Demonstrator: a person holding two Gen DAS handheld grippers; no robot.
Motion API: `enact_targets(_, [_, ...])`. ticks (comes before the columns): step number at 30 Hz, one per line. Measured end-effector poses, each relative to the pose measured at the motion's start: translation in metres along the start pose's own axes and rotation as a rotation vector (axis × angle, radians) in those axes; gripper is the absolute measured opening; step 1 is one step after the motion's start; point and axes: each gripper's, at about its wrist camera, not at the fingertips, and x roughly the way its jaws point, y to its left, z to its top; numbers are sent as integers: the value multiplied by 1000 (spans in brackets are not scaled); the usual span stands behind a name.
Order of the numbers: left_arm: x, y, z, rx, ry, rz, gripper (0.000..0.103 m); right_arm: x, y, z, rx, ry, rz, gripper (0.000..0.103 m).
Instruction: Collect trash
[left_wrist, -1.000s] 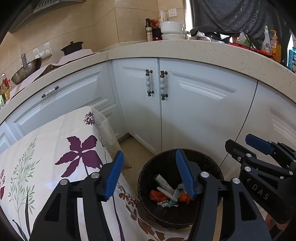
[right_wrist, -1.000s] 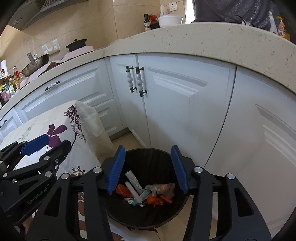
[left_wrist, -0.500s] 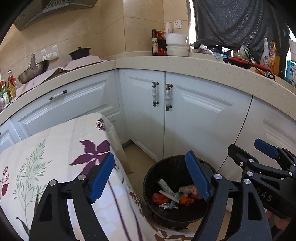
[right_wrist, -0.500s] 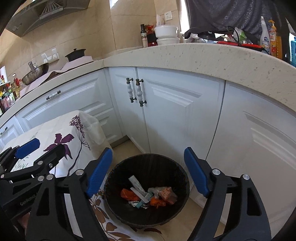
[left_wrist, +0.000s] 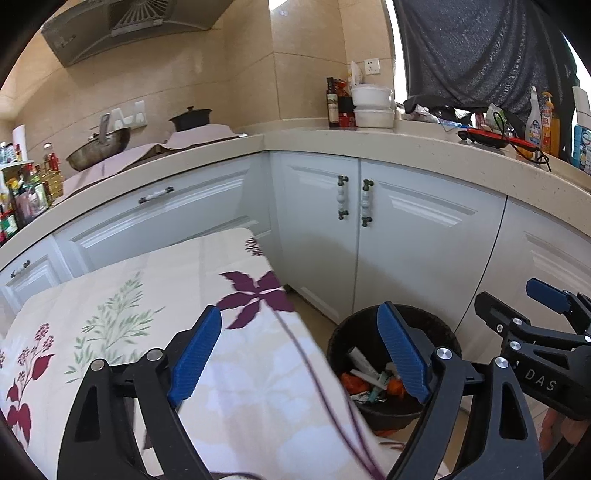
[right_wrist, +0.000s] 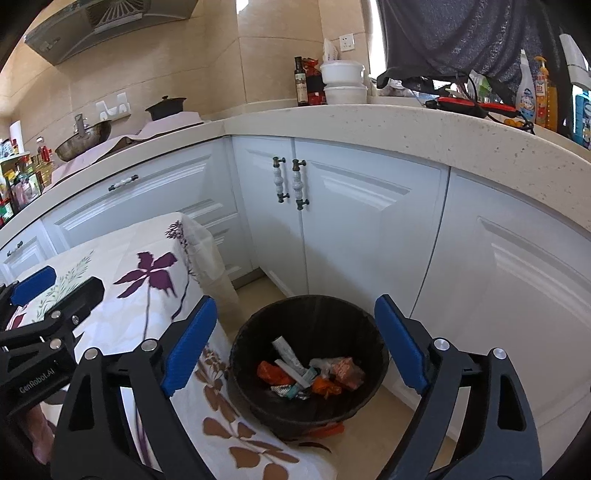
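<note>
A dark round bin (right_wrist: 308, 310) stands on the floor against the white cabinets, holding several wrappers (right_wrist: 310, 376) in orange, white and teal. The bin (left_wrist: 436, 328) also shows at lower right of the left wrist view, partly behind a blue pad. My right gripper (right_wrist: 295, 343) hangs above the bin, jaws still opening, nothing between them. My left gripper (left_wrist: 299, 354) is over the corner of the flowered tablecloth (left_wrist: 147, 317), jaws also opening and empty. Each gripper shows at the edge of the other's view.
White cabinet doors (right_wrist: 351, 229) with paired handles stand right behind the bin. The stone counter (right_wrist: 406, 125) above carries bottles, white bowls, a wok and a dark pot. A table under the floral cloth (right_wrist: 140, 280) fills the left. An orange scrap (right_wrist: 328, 428) lies by the bin's base.
Both grippers opened wide and drew back and upward from the bin. The bin looks smaller and lower now, and more of the counter and tablecloth shows.
</note>
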Motion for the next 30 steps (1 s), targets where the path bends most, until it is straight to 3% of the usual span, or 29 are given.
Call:
enact_targets(13, [-46,42,-10,-51,-61,17,85,-51,40,-4,-53,-79,0,90])
enact_targets(30, [-78,60,-20,-70,-99,8,86,-95,59,-11,-83,-142,-29,91])
